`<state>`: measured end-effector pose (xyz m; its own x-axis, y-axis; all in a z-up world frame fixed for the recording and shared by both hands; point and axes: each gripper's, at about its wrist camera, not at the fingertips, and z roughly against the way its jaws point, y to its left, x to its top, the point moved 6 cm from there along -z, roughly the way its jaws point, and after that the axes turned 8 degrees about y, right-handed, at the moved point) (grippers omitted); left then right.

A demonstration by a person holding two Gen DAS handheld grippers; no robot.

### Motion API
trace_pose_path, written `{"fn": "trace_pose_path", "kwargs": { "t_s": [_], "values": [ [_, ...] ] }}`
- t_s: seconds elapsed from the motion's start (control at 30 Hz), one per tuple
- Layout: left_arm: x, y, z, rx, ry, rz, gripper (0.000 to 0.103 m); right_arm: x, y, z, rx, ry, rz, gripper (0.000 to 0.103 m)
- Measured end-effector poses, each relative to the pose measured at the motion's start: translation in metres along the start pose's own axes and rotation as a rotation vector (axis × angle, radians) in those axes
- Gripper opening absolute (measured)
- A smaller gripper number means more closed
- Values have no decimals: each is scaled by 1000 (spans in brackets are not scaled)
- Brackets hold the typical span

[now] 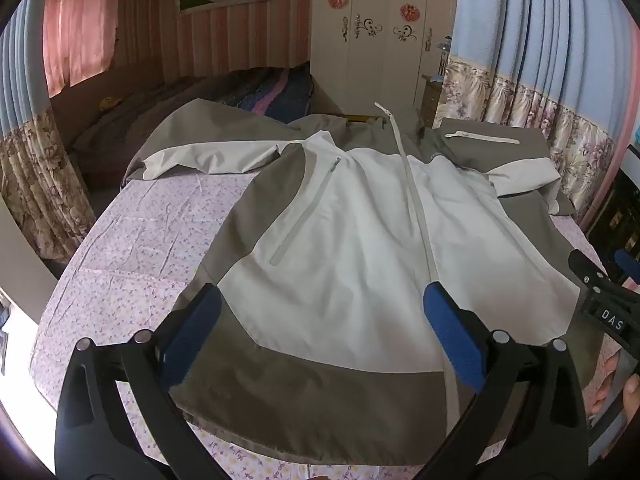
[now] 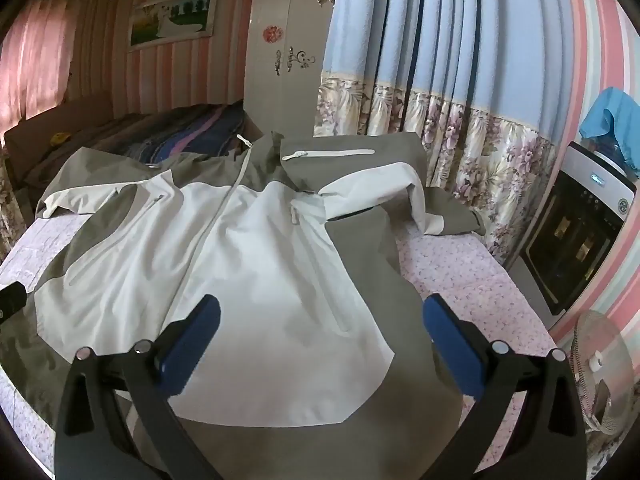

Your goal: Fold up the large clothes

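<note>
Jacket spread flat on bed, left gripper and right gripper fingers wide apart, empty

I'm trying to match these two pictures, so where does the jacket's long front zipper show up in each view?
Left wrist view: the front zipper runs down the jacket right of centre, ending beside the right-hand blue pad.
Right wrist view: the front zipper slants down left of centre, from the collar toward the left-hand blue pad.
Shared landmark: the white wardrobe behind the bed.
</note>
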<state>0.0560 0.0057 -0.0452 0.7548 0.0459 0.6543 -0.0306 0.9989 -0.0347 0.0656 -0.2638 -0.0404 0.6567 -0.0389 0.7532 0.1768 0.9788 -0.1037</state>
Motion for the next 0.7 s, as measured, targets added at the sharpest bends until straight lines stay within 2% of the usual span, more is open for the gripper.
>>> {"fn": "trace_pose_path", "kwargs": {
  "t_s": [0.7],
  "values": [
    [2,-4,-1,5,3,-7,100,-2,-2,-2,-1,0,-10,101]
  ]
}}
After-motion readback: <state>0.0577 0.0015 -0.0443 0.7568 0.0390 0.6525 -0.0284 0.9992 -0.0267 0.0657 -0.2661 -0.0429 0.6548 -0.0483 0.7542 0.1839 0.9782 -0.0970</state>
